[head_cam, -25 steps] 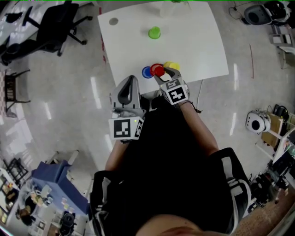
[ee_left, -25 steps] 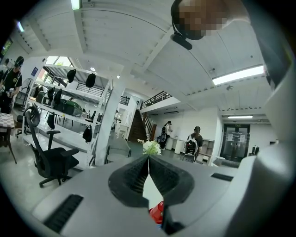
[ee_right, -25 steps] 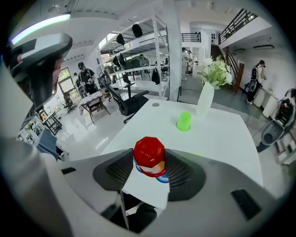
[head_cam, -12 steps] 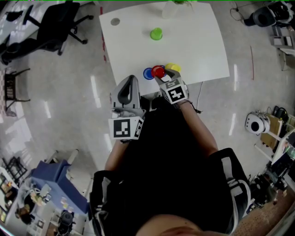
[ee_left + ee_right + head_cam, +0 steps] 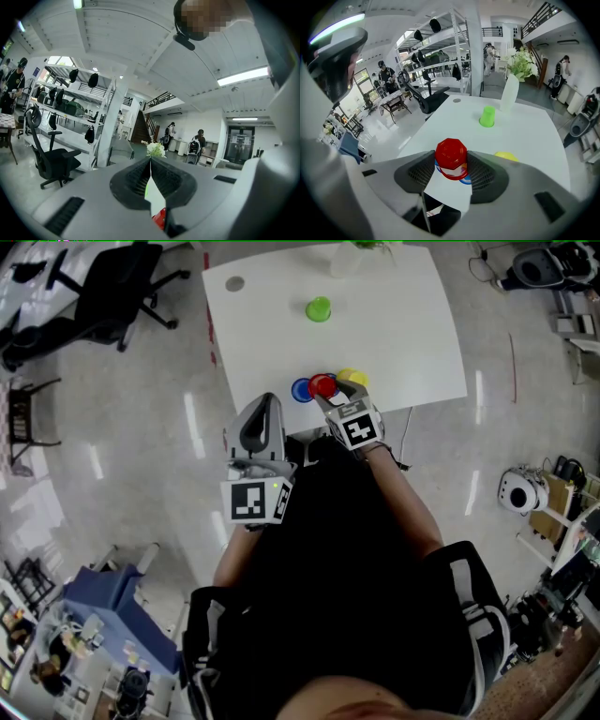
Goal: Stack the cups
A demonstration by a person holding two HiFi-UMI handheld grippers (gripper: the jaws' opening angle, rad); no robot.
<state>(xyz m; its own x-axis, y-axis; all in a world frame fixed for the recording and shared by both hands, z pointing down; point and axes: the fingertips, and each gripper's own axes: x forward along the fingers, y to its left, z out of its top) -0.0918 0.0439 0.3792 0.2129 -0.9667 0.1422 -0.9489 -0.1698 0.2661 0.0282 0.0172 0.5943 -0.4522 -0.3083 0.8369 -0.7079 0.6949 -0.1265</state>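
An upside-down red cup [image 5: 451,157] sits between the jaws of my right gripper [image 5: 452,164], which is shut on its sides. Its rim hangs over a blue cup [image 5: 462,181] just beneath it. In the head view the red cup [image 5: 322,384] is between the blue cup [image 5: 299,390] and a yellow cup [image 5: 352,377] near the table's front edge, with my right gripper [image 5: 330,393] tilted down over them. A green cup [image 5: 318,308] stands alone farther back. My left gripper [image 5: 268,401] is shut and empty, held level off the table's near edge.
The white table [image 5: 394,324] carries a small grey disc [image 5: 234,283] at its far left corner and a white vase with flowers [image 5: 508,93] at the back. A black office chair [image 5: 103,306] stands left of the table on the floor.
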